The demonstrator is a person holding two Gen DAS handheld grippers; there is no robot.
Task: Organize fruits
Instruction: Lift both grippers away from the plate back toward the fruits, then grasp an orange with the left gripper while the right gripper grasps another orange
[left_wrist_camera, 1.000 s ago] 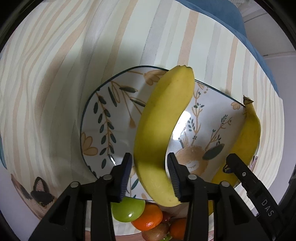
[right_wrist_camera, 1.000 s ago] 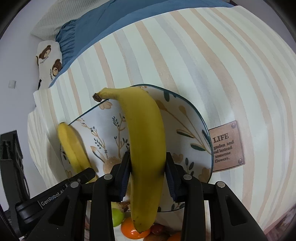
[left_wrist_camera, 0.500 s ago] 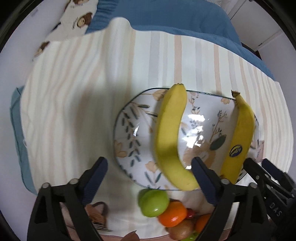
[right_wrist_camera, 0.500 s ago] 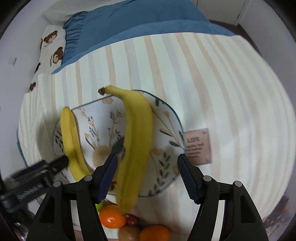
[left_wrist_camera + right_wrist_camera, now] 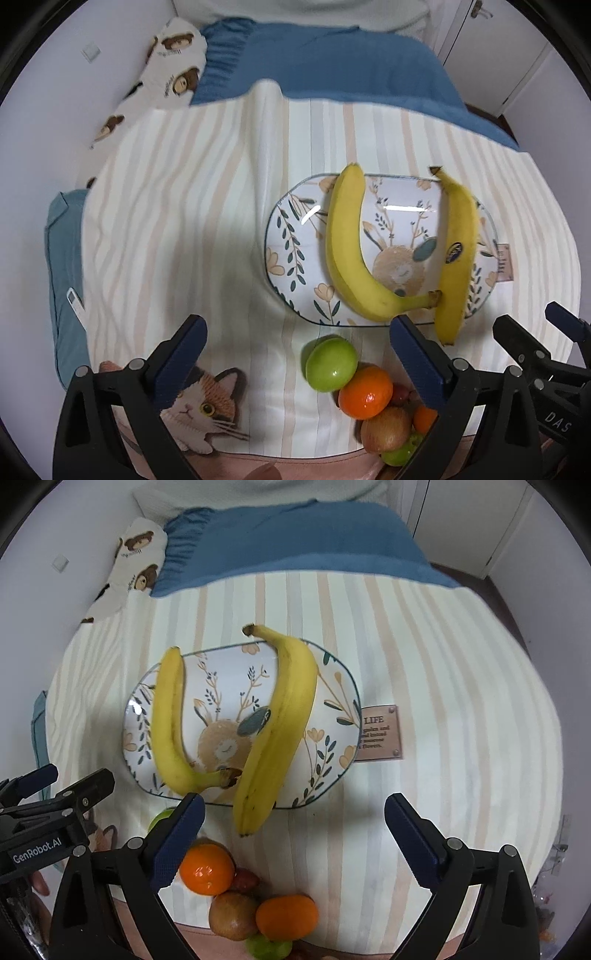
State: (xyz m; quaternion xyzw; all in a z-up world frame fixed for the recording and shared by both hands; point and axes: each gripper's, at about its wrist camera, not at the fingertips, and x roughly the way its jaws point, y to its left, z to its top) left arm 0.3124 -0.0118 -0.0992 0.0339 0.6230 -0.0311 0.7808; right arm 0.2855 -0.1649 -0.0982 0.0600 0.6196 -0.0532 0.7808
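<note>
**Two bananas on the plate, both tools released**

Your left tool (image 5: pixel 297 347) is spread wide with nothing between its blue-padded fingers (image 5: pixel 179 352); your right tool (image 5: pixel 293 825) is likewise released and empty. Both hang above the near edge of the bed's cream, peach and grey striped cover (image 5: pixel 443 686).

The oval white ceramic plate with a painted leaf and animal pattern (image 5: pixel 291 236) lies flat on that cover. Across it rest two fruits: the curved yellow banana on the left (image 5: pixel 343 251) and the straighter yellow banana with a dark sticker on the right (image 5: pixel 456 254). The left one's stem end touches the side of the right one near the plate's front rim, and the right one's lower tip overhangs the rim onto the cover.

Just in front of the plate sits a cluster of loose fruit: a shiny green apple (image 5: pixel 330 363), a glossy orange mandarin (image 5: pixel 365 391) touching it, a brownish round fruit (image 5: pixel 232 915) and a second orange mandarin (image 5: pixel 286 917) beside that. To the plate's right you can see a brown leather-look label reading "LIFE" (image 5: pixel 380 733) stitched to the cover.
</note>
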